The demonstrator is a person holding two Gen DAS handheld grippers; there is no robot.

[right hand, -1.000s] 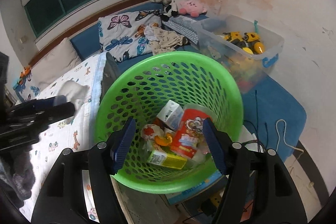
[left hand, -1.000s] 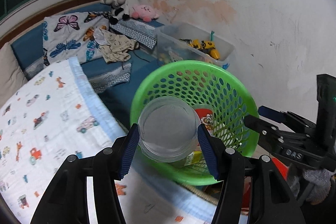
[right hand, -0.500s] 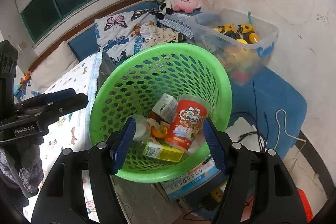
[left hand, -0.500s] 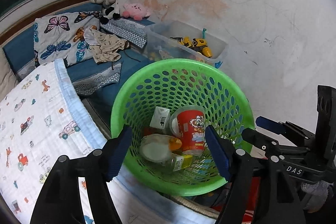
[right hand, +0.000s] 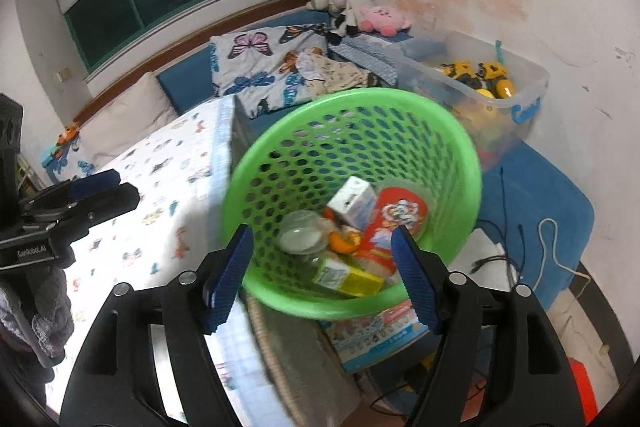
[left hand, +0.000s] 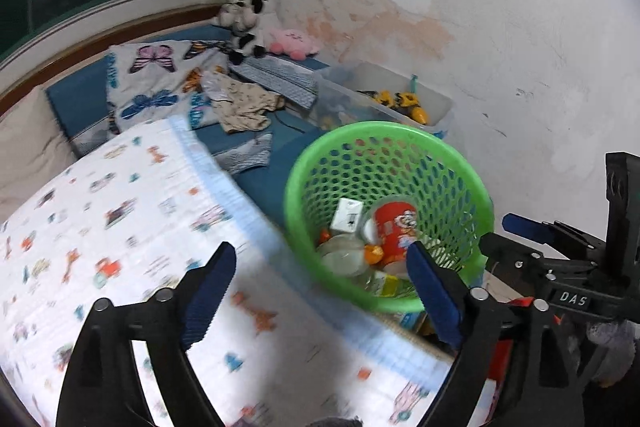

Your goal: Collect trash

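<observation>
A green perforated basket point(left hand: 384, 143) point(right hand: 304, 147) stands beside the bed and holds trash: a clear plastic cup point(left hand: 340, 257) point(right hand: 298, 237), a red snack cup point(left hand: 394, 227) point(right hand: 394, 219), a white carton point(left hand: 347, 215) point(right hand: 352, 201), a yellow-green box point(right hand: 348, 277) and orange peel point(right hand: 344, 241). My left gripper point(left hand: 320, 301) is open and empty over the bed's edge, left of the basket. My right gripper point(right hand: 322, 275) is open and empty, its fingers framing the basket's near rim. Each gripper shows in the other's view.
A bed with a white printed blanket point(left hand: 120, 227) point(right hand: 160, 187) lies left of the basket. A clear toy bin point(left hand: 384, 103) point(right hand: 480, 79) stands behind it by the stained wall. Pillows, clothes and plush toys point(right hand: 348, 3) lie at the back. Cables point(right hand: 516, 227) run on the blue mat.
My left gripper opened and dropped the clear plastic cup into the basket, then pulled back left over the bed. My right gripper stayed open near the basket.
</observation>
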